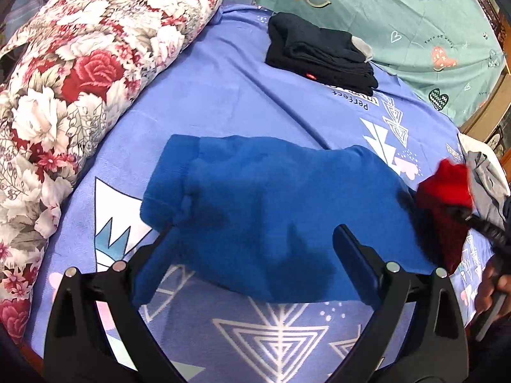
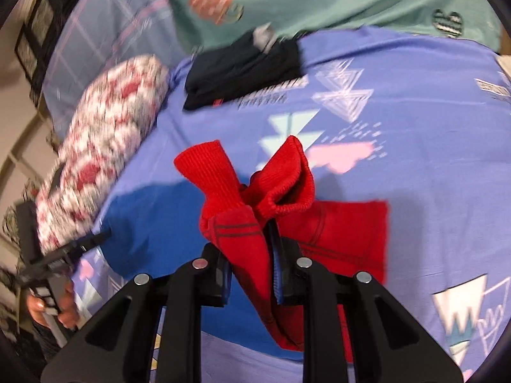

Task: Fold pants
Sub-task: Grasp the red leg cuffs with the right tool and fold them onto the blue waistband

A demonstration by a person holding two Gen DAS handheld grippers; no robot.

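The right gripper (image 2: 252,255) was clamped on the red pants (image 2: 242,191), whose ribbed cuffs bunched up above its fingers at the centre of the right wrist view. The left gripper (image 1: 255,249) stood with fingers wide apart over a folded blue garment (image 1: 265,210), gripping nothing. Upper centre lay a folded black garment (image 1: 319,54), perhaps pants, on the blue bedsheet (image 1: 223,95).

My two black hand-held grippers

Each of my grippers, left (image 1: 252,255) and right (image 2: 252,268), has matte black angular arms with long cut-out slots and round silver screws on top; the fingers (image 2: 281,274) carry blue pads on the inner faces.
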